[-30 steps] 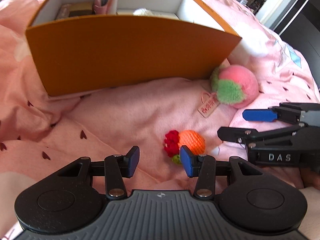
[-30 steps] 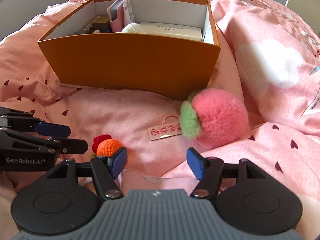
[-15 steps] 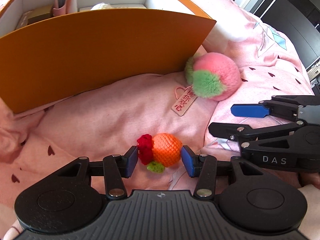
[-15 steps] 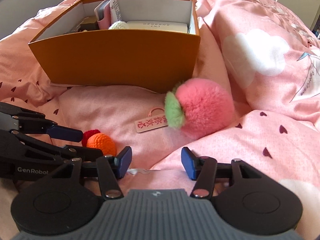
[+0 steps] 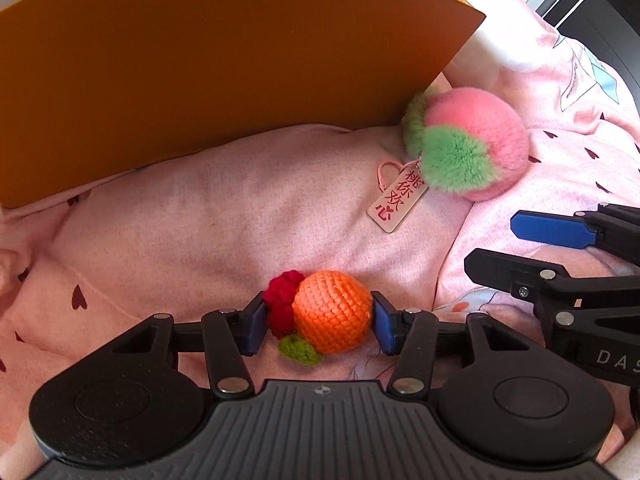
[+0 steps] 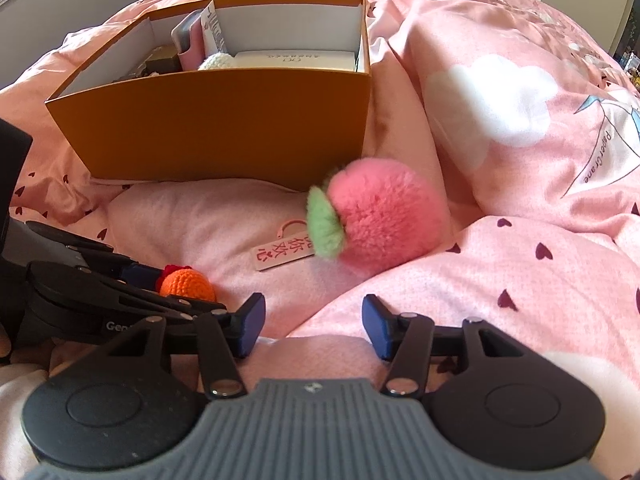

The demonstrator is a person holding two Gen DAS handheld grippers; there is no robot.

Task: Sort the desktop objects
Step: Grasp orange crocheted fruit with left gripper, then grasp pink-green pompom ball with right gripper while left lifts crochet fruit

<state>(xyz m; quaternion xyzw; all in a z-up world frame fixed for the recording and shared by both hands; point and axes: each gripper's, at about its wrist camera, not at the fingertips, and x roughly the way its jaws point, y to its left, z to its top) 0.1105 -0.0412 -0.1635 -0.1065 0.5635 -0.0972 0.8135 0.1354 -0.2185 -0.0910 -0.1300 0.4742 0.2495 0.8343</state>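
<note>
— Since a second ago, your left hand-held gripper has come down around the crocheted orange, which then lay ahead of its right pad and now sits between both blue pads on the pink bedding. What does the grip look like?

— Its jaws are opening. The right pad meets the orange's side and the left pad is against the red knitted bit; you cannot tell whether they press.

— And your right hand-held gripper?

— Spread apart over a fold of bedding, nothing between the pads.

— Where is the container?

— The orange cardboard box stands on the bed behind both toys, top open, white inside. In it you can see a pink case standing upright beside a printed card, a white knitted ball in front of them, a flat white carton lying at the right end, and something dark at the left, too shadowed to name.

— Anything outside it?

— The pink plush peach with green leaves lies at the box's near right corner, its pink tag flat on the bedding beside it.
</note>
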